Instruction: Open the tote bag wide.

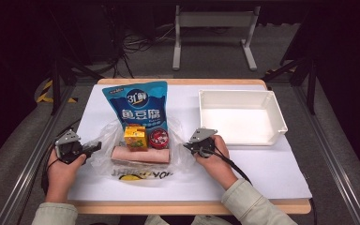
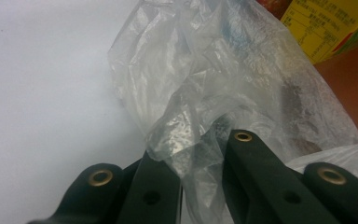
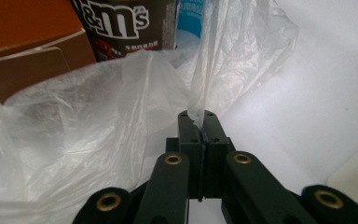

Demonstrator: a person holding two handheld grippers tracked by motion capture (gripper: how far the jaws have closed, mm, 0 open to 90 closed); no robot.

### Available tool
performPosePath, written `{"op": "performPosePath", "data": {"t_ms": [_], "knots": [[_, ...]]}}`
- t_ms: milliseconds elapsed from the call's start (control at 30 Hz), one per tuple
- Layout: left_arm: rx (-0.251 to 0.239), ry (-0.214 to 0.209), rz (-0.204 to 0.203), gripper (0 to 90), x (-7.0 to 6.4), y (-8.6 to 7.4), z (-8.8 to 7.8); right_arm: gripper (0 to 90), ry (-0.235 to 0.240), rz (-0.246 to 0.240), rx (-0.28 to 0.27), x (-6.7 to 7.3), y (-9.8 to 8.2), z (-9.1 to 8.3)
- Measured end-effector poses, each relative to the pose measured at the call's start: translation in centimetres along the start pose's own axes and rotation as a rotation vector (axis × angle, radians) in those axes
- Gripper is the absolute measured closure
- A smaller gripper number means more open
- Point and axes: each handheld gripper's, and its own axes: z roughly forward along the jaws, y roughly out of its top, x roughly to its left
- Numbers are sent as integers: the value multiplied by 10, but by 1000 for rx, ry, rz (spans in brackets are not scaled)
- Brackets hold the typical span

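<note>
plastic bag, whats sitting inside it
The plastic bag holds a yellow carton, a round red-lidded tub and a long pink pack. Anything beneath them is covered.

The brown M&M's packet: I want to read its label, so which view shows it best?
The right gripper view: the brown M&M's packet stands close behind the clear plastic bag, logo legible. The high view shows it as a small round red-topped shape. The left gripper view gives nothing I can identify as it.
</note>
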Motion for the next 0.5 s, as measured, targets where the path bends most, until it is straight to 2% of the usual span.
{"op": "performPosePath", "data": {"t_ms": [267,433,500], "knots": [[22,0,-3,882,0,-3,5,893,-4,10,8,-3,-11,2],[55,14,5,880,2,-6,7,811,-9,14,3,-2,-10,1],[50,10,-5,880,2,-7,8,719,-5,19,-40,-3,-8,-3]]}}
